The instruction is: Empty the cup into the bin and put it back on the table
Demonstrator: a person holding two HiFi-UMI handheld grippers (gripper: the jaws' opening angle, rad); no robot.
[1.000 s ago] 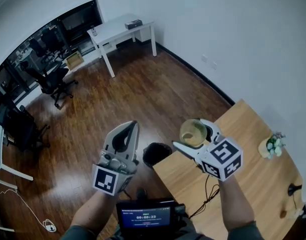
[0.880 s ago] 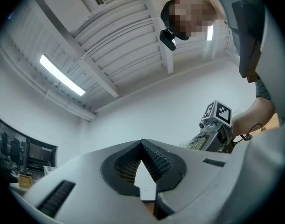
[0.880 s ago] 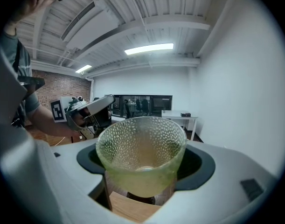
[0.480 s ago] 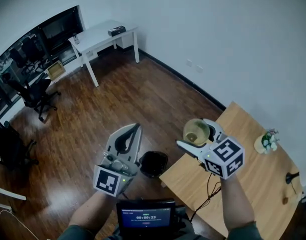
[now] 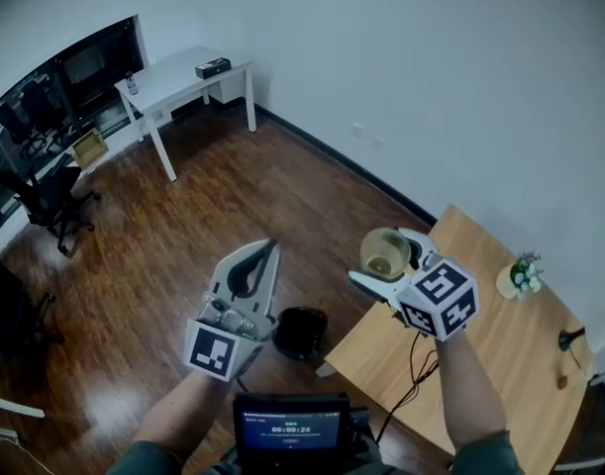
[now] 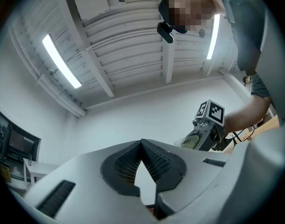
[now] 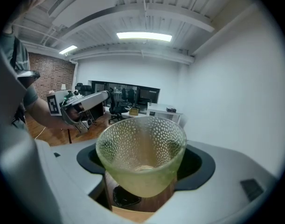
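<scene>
I have the cup (image 5: 385, 251) between my right tongs (image 5: 385, 261) above the near corner of the worktop (image 5: 500, 349), the bin (image 5: 300, 332) on the floor just left of that corner, my left tongs (image 5: 266, 250) up left of the bin, and a potted plant (image 5: 517, 277) on the worktop to the cup's right
</scene>
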